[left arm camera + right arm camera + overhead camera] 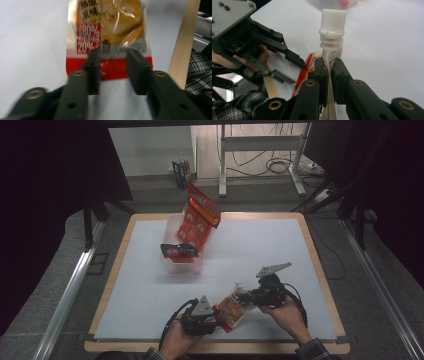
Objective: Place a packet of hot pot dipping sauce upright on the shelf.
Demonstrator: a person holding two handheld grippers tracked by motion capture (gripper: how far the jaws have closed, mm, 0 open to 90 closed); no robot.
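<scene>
The spouted pouch sits at the near edge of the bench, long axis slanting, white cap pointing far-right. The right gripper fingers pinch its neck; the left gripper fingers stand part-open around its red bottom edge, not pressing.

Left claw open, straddling spouted pouch, white table
</scene>
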